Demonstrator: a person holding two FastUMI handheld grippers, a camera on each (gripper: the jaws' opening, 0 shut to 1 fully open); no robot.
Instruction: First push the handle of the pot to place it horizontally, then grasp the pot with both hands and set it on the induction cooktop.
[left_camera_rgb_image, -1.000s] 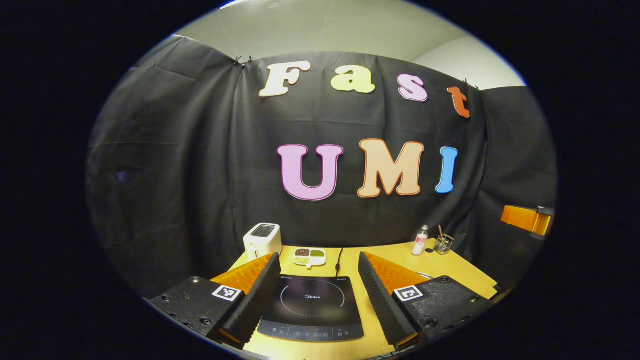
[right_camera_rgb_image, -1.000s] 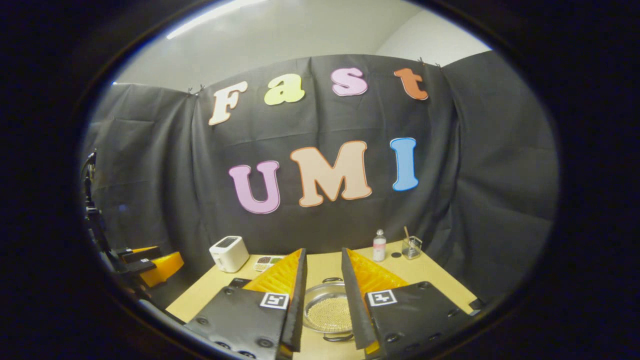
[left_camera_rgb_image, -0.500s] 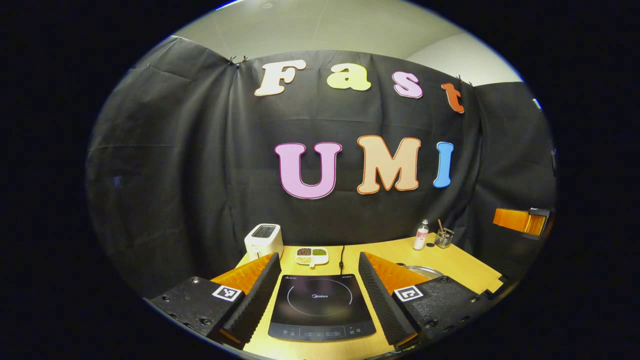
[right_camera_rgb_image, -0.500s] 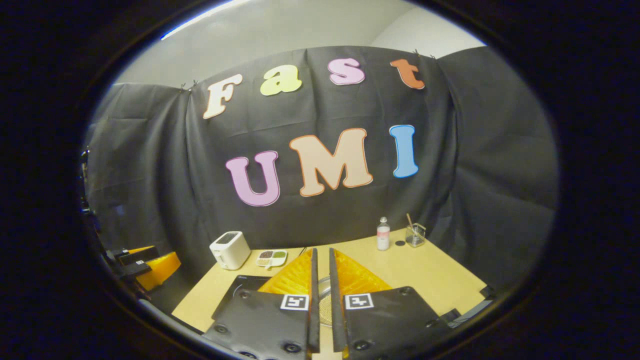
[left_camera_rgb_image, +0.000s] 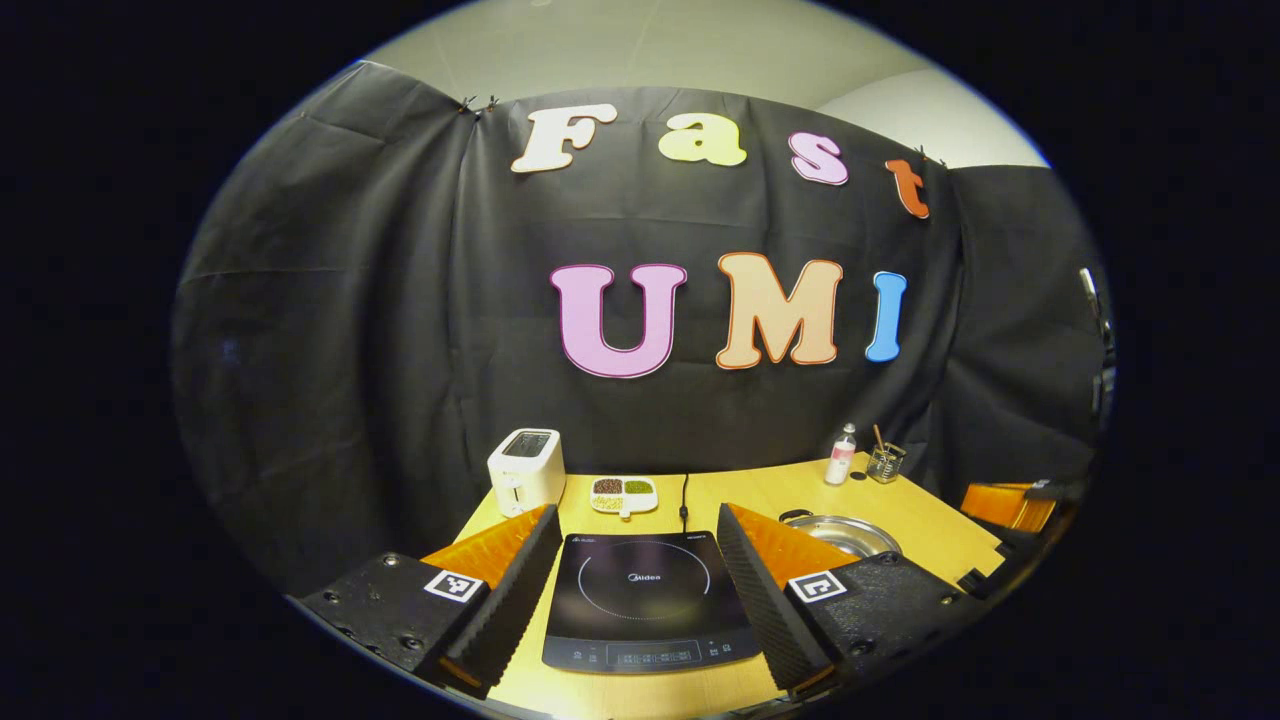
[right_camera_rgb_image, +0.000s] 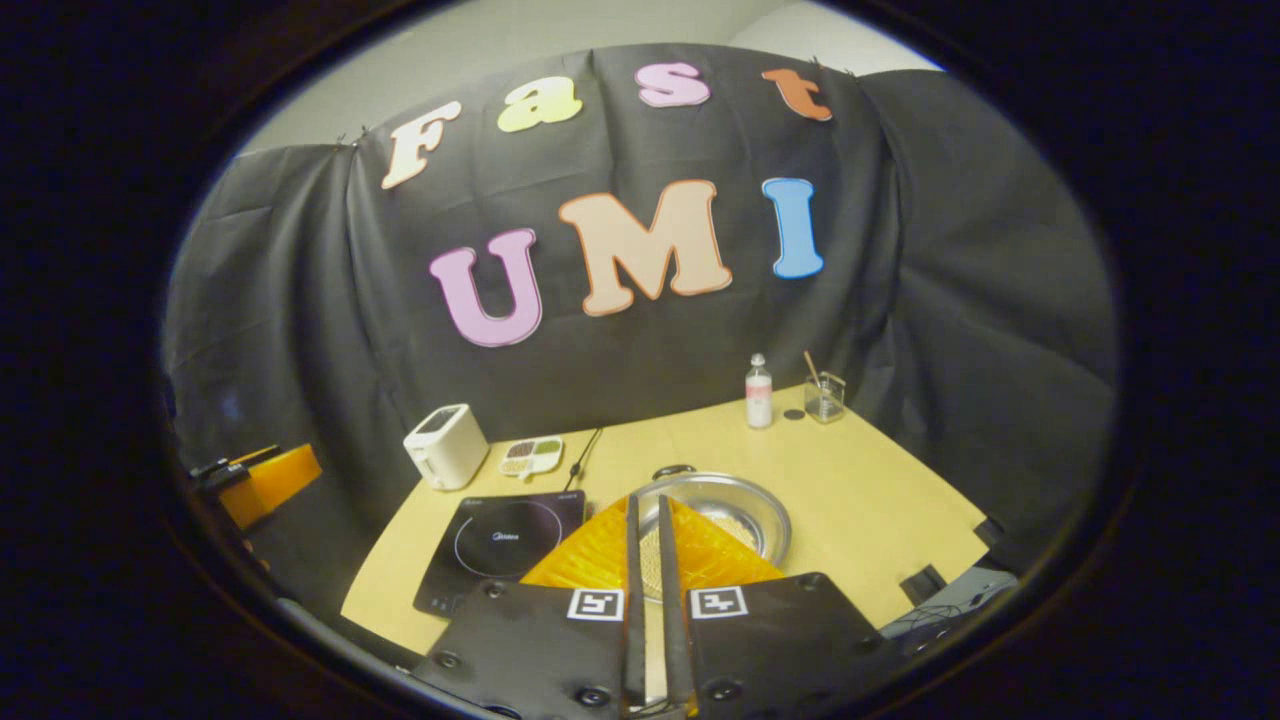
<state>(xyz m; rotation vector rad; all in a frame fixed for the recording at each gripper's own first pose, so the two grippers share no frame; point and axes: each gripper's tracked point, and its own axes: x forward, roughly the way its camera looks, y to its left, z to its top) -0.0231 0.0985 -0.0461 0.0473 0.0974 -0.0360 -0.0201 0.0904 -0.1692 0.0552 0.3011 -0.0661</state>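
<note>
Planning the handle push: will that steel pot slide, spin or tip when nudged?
The pot looks wide and shallow, so tipping seems unlikely. Its polished metal sits on a smooth wooden table, so it probably slides or spins easily. The far loop handle looks thin; a push there likely rotates the pot rather than shifting it.

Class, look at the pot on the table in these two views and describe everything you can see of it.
The pot is a wide, shallow, shiny metal bowl, upright on the wooden table, to the right of the black induction cooktop and not on it. A dark loop handle sits at its far rim. Its inner bottom looks pale and speckled. The right claw, fingers nearly closed, hides its near edge. In the left gripper view it shows as a silver rim.
</note>
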